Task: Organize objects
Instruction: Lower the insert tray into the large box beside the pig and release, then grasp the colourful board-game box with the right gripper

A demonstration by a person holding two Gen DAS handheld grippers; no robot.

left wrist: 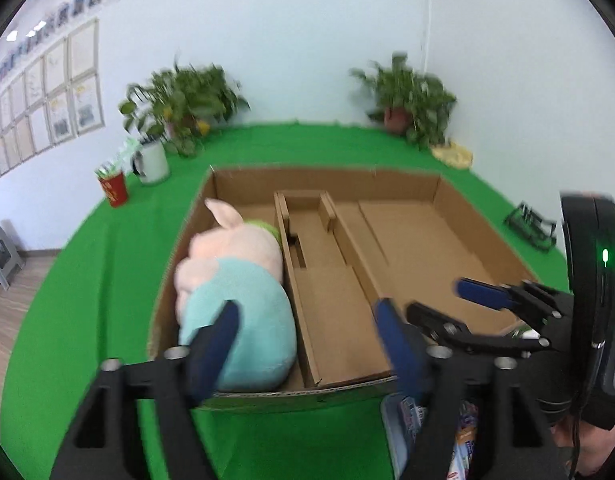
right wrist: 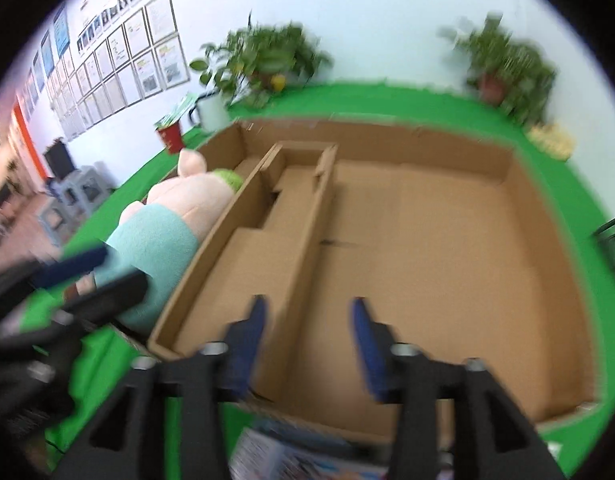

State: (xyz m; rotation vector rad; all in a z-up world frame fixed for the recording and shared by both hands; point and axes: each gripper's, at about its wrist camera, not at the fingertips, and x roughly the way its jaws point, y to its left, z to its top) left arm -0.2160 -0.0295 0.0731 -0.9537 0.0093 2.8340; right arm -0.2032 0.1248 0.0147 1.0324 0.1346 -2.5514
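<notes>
A pink plush pig in a teal shirt [left wrist: 237,292] lies in the left compartment of a divided cardboard box [left wrist: 391,184]. It also shows in the right wrist view [right wrist: 163,224], in the box [right wrist: 511,176]. My left gripper [left wrist: 307,320] is open and empty over the box's near edge; one finger is in front of the pig. My right gripper [right wrist: 309,320] is open and empty above the near part of the box. It shows in the left wrist view [left wrist: 439,300] at the right. A colourful printed pack [left wrist: 411,420] lies on the cloth just in front of the box, also seen in the right wrist view [right wrist: 291,456].
The box sits on a green cloth [left wrist: 107,280]. At the back stand two potted plants [left wrist: 187,100] [left wrist: 407,100], a white mug [left wrist: 151,162] and a red cup [left wrist: 114,188]. A black rack [left wrist: 531,226] sits at the right and a yellowish item [left wrist: 453,154] near the right plant.
</notes>
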